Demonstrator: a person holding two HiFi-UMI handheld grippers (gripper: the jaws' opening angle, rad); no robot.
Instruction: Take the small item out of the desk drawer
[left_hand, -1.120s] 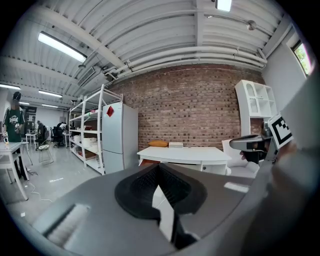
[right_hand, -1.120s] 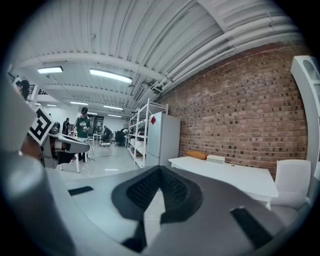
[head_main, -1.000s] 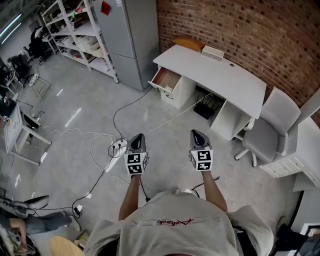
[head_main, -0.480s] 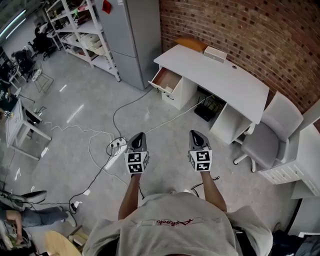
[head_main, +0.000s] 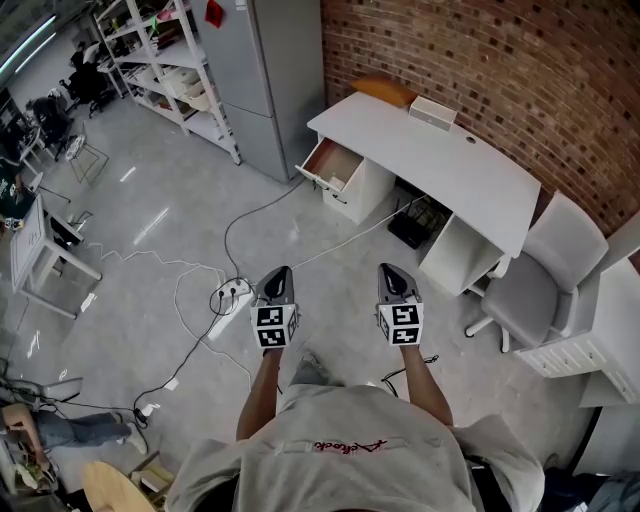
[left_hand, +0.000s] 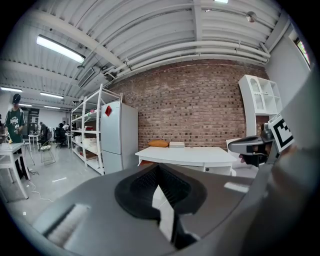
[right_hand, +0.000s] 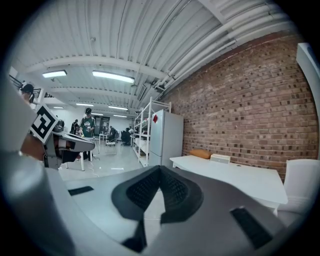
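The small item cannot be made out from here. The open wooden-lined desk drawer (head_main: 335, 163) where it belongs is pulled out of a white pedestal at the left end of a long white curved desk (head_main: 440, 160). Only the drawer's bare brownish inside shows, far ahead of both grippers.

On the desk's far edge lie an orange cushion (head_main: 383, 88) and, just right of it, a small white box (head_main: 433, 110), both against the red brick wall (head_main: 500, 60). A pale grey office chair (head_main: 545, 265) stands at the desk's right end. Left of the desk a tall grey cabinet (head_main: 260, 70) stands near the wall, with white open shelving (head_main: 150, 60) farther left.

The left gripper (head_main: 277, 272) and the right gripper (head_main: 393, 268) are held side by side over the grey polished floor (head_main: 150, 250), near the person and well apart from the desk, both pointing toward it. In the left gripper view the dark ribbed jaws are closed together with nothing between them. In the right gripper view the jaws likewise meet and are empty. A white power strip (head_main: 232, 293) with trailing cables lies on the floor just left of the left gripper.
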